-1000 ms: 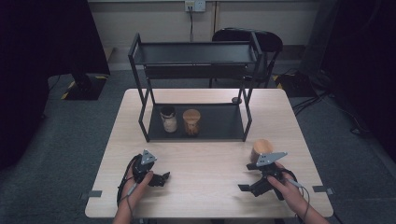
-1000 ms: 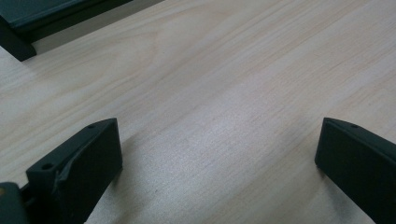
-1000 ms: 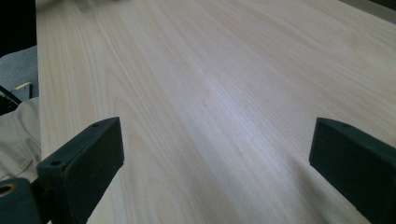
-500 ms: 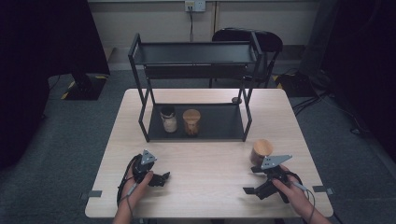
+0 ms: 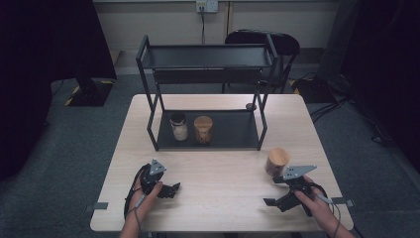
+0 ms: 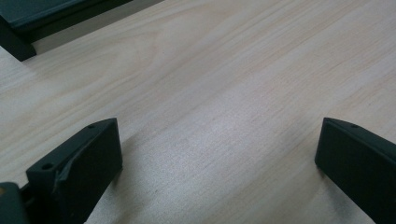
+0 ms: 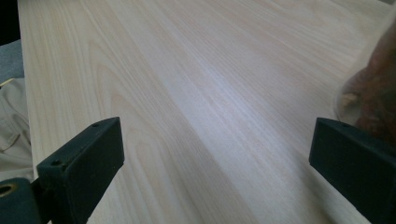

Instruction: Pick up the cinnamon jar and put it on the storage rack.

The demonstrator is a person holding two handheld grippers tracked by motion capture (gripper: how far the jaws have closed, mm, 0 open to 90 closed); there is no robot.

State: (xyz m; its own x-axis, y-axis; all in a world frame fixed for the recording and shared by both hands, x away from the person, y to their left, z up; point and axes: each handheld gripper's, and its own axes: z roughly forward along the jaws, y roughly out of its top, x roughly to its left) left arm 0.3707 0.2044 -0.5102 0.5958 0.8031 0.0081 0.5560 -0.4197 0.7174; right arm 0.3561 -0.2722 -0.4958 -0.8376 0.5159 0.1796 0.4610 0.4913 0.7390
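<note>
A jar with a wooden lid [image 5: 276,161] stands on the table at the right, in front of the black rack [image 5: 208,57]. It shows at the right edge of the right gripper view as a blurred brown jar [image 7: 373,93], just beyond the right jaw. My right gripper [image 5: 275,194] [image 7: 217,140] is open near the front edge, with bare wood between its jaws. My left gripper [image 5: 168,190] [image 6: 217,140] lies open at the front left, holding nothing. Two more jars stand on the rack's lower shelf: a dark-lidded one [image 5: 179,126] and a wooden-lidded one [image 5: 202,129].
The rack has an upper shelf with nothing on it and stands on the far half of the light wooden table [image 5: 223,168]. Its base corner [image 6: 18,28] shows in the left gripper view. A chair [image 5: 267,42] stands behind the table. Cloth [image 7: 11,126] hangs by the table's edge.
My right gripper has drawn back a little toward the front edge, away from the jar on the table. The left gripper has stayed put.
</note>
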